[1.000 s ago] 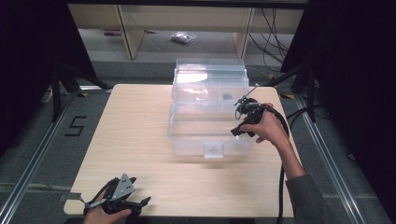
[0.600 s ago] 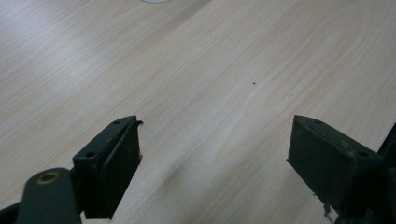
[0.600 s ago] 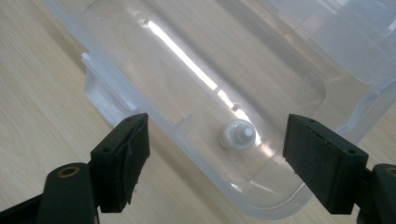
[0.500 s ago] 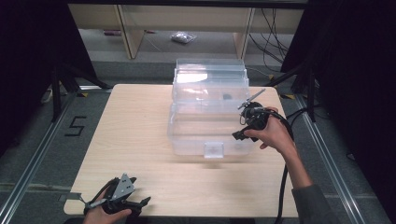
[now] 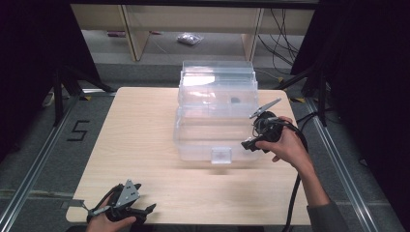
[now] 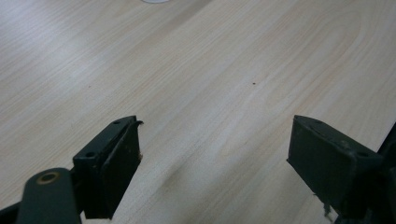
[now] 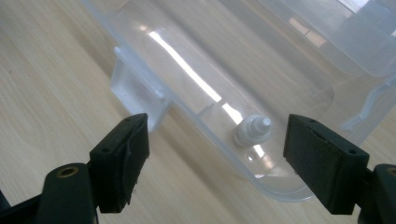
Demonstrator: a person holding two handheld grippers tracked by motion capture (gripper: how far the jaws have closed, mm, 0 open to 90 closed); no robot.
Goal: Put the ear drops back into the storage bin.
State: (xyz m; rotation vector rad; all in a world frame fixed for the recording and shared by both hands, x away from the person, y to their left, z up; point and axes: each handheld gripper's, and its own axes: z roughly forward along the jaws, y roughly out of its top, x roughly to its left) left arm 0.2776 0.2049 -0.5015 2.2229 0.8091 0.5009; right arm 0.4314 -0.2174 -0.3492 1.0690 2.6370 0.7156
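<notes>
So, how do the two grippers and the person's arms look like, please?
Both are black handheld tools. The left gripper carries a grey three-cornered plate on top. The right gripper has a thin grey plate sticking up and a thick black cable trailing back along the forearm. In the gripper views, each has two flat, blocky black jaws with small screw holes. A grey sleeve covers the person's right arm near the elbow.
</notes>
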